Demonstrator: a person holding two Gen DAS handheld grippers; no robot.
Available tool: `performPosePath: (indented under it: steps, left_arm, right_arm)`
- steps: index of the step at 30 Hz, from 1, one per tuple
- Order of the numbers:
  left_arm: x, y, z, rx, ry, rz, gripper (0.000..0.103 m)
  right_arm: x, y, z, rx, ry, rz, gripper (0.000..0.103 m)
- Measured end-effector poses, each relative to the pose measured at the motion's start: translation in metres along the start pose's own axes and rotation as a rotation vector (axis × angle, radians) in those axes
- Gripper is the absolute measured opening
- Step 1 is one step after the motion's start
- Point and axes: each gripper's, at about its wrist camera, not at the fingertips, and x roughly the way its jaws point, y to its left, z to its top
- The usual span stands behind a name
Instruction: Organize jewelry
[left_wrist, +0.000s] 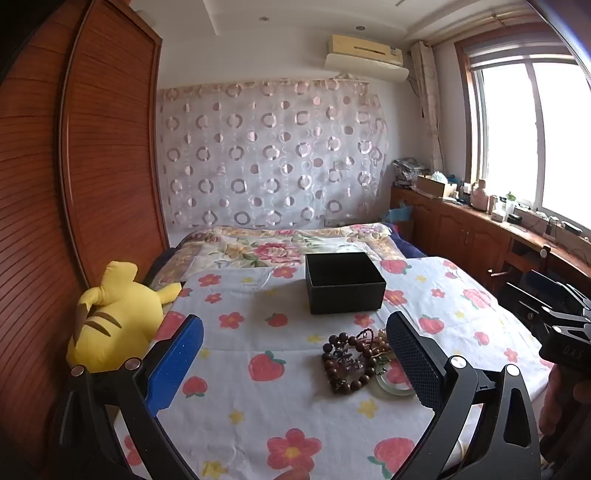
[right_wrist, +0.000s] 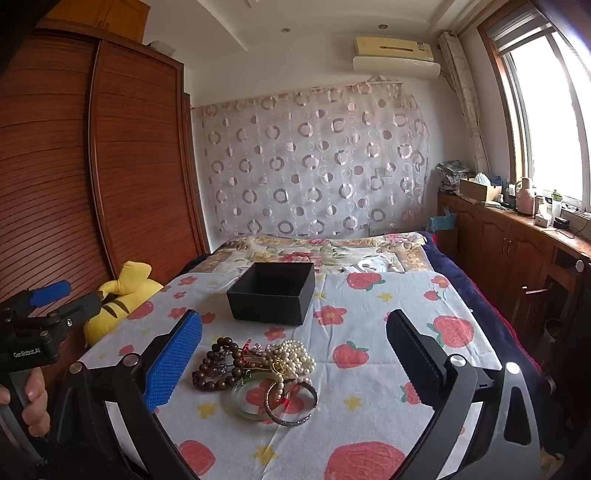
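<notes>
Both the left claw (left_wrist: 295, 354) and right claw (right_wrist: 293, 354) hover wide and empty above tangled wooden-bead, pearl and metal-bangle jewelry (right_wrist: 258, 373) heaped on the strawberry-print bed (right_wrist: 369, 369), just before an open black square box (right_wrist: 271, 291), seemingly its destination.

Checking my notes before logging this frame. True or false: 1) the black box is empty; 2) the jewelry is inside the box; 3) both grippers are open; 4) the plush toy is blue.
1) The box is empty: true, as far as its inside shows.
2) False: the jewelry lies in a pile on the sheet, in front of the box.
3) Left gripper and right gripper are open: true.
4) False: the plush is yellow.
</notes>
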Motion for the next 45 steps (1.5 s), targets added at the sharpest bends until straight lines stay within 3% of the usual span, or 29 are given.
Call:
performPosePath:
  steps: [45]
  left_arm:
    - [0.0,-0.0002,-0.0001,0.0,0.0,0.0,0.096]
  right_arm:
    - [-0.001,0.0062,-0.0041,-0.005,0.0,0.005,0.101]
